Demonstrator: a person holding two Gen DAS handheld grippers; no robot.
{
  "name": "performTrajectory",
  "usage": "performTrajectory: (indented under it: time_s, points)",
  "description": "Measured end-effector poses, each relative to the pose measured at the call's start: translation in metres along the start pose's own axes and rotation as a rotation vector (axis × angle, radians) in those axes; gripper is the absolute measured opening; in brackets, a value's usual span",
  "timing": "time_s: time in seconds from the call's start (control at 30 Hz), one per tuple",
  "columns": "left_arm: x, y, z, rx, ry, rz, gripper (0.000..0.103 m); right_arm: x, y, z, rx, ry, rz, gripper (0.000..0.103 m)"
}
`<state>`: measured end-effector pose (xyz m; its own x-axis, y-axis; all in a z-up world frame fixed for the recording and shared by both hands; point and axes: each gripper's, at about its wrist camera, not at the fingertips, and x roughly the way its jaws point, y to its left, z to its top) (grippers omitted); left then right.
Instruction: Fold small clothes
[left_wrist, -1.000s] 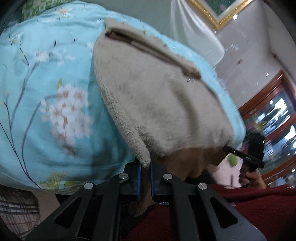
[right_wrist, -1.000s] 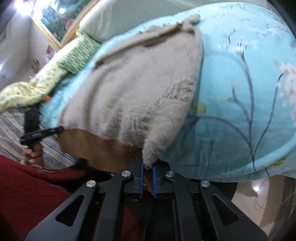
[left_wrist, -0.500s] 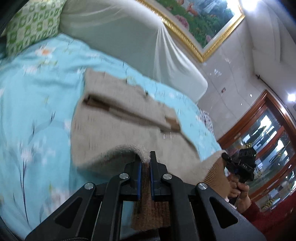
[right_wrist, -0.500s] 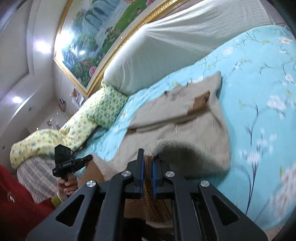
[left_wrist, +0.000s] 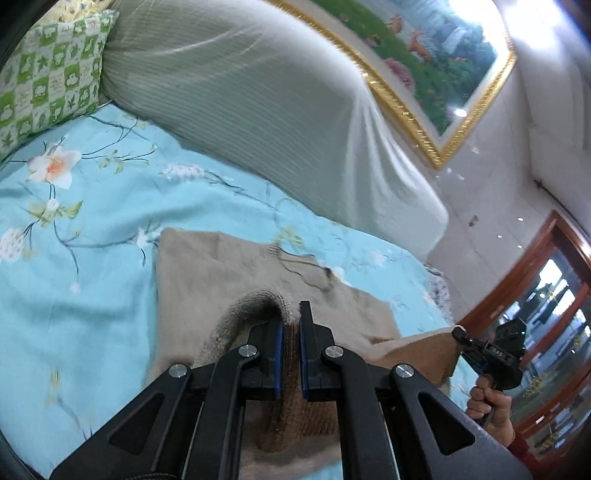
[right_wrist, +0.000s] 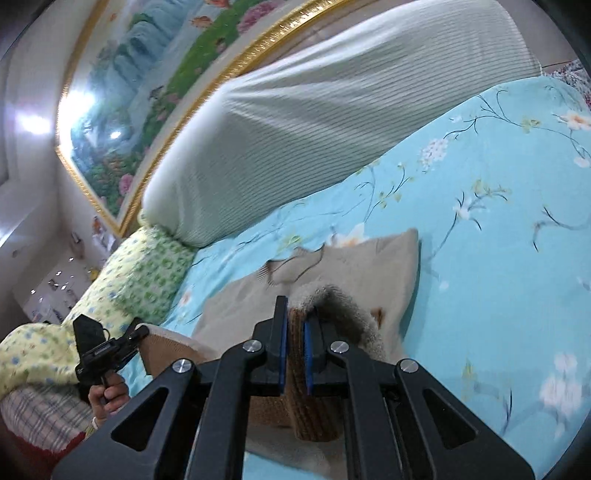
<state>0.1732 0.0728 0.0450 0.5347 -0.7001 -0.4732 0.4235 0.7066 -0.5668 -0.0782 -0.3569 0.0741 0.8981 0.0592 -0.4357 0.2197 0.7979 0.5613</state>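
Note:
A beige knitted sweater (left_wrist: 207, 280) with a brown ribbed hem lies on the light blue floral bedsheet (left_wrist: 74, 229). My left gripper (left_wrist: 291, 325) is shut on the hem's left corner, which is lifted and folded forward over the body. My right gripper (right_wrist: 295, 314) is shut on the hem's right corner (right_wrist: 306, 402), held the same way above the sweater (right_wrist: 384, 266). The right gripper also shows at the right of the left wrist view (left_wrist: 491, 350), and the left gripper at the left of the right wrist view (right_wrist: 107, 343).
A large striped grey-white pillow (left_wrist: 258, 110) lies across the head of the bed. A green patterned pillow (left_wrist: 48, 77) sits at the far left. A gold-framed painting (left_wrist: 424, 48) hangs on the wall. A wooden glass cabinet (left_wrist: 554, 295) stands at the right.
Both grippers have lifted the sweater's hem from below the bed edge and carried it up and forward over the sweater's body. The view has swung from the mattress side to the bed top.

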Motion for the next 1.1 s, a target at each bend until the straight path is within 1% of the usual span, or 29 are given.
performTrajectory:
  time_s: [0.17, 0.23, 0.3, 0.33, 0.43, 0.53, 0.63, 0.67, 0.73, 0.77, 0.8, 0.83, 0.87, 0.9, 0.97, 1.03, 1.07, 1.1]
  points:
    - [0.047, 0.028, 0.020, -0.032, 0.027, 0.068, 0.005, 0.043, -0.022, 0.019, 0.035, 0.027, -0.066, 0.008]
    - [0.063, 0.042, 0.025, -0.062, 0.043, 0.085, 0.005, 0.062, -0.033, 0.023, 0.042, 0.052, -0.118, 0.008]
    - [0.076, 0.054, 0.025, -0.073, 0.065, 0.115, 0.005, 0.079, -0.042, 0.026, 0.040, 0.082, -0.167, 0.008]
    - [0.087, 0.060, 0.025, -0.073, 0.084, 0.137, 0.005, 0.088, -0.046, 0.025, 0.036, 0.102, -0.199, 0.008]
    - [0.108, 0.073, 0.024, -0.079, 0.124, 0.173, 0.005, 0.105, -0.057, 0.022, 0.037, 0.138, -0.259, 0.008]
    - [0.120, 0.082, 0.022, -0.098, 0.160, 0.194, 0.008, 0.113, -0.064, 0.021, 0.050, 0.158, -0.277, 0.011]
    - [0.116, 0.082, 0.022, -0.105, 0.172, 0.192, 0.010, 0.108, -0.062, 0.023, 0.056, 0.164, -0.268, 0.013]
    - [0.112, 0.080, 0.021, -0.103, 0.177, 0.194, 0.013, 0.104, -0.060, 0.024, 0.057, 0.163, -0.263, 0.014]
    - [0.097, 0.072, 0.016, -0.099, 0.183, 0.206, 0.027, 0.092, -0.054, 0.024, 0.040, 0.149, -0.263, 0.021]
    - [0.089, 0.066, 0.013, -0.093, 0.184, 0.200, 0.029, 0.088, -0.051, 0.023, 0.029, 0.141, -0.274, 0.024]
    - [0.079, 0.059, 0.008, -0.083, 0.190, 0.190, 0.031, 0.078, -0.047, 0.022, 0.010, 0.121, -0.291, 0.031]
    - [0.073, 0.050, 0.002, -0.065, 0.201, 0.186, 0.032, 0.071, -0.044, 0.020, -0.002, 0.110, -0.300, 0.035]
    - [0.067, 0.039, -0.006, -0.037, 0.215, 0.171, 0.032, 0.062, -0.040, 0.017, -0.011, 0.102, -0.308, 0.035]
    - [0.064, 0.026, -0.014, -0.005, 0.234, 0.133, 0.032, 0.056, -0.035, 0.014, -0.018, 0.101, -0.302, 0.035]
    - [0.069, 0.000, -0.031, 0.067, 0.297, 0.062, 0.035, 0.051, -0.016, 0.001, -0.065, 0.121, -0.217, 0.035]
    - [0.082, -0.018, -0.044, 0.119, 0.358, 0.031, 0.035, 0.065, 0.013, -0.022, -0.166, 0.226, -0.100, 0.035]
    - [0.095, -0.030, -0.052, 0.151, 0.407, 0.008, 0.035, 0.080, 0.030, -0.039, -0.228, 0.322, -0.022, 0.035]
    - [0.101, -0.035, -0.056, 0.165, 0.432, 0.001, 0.035, 0.089, 0.038, -0.048, -0.253, 0.378, 0.027, 0.035]
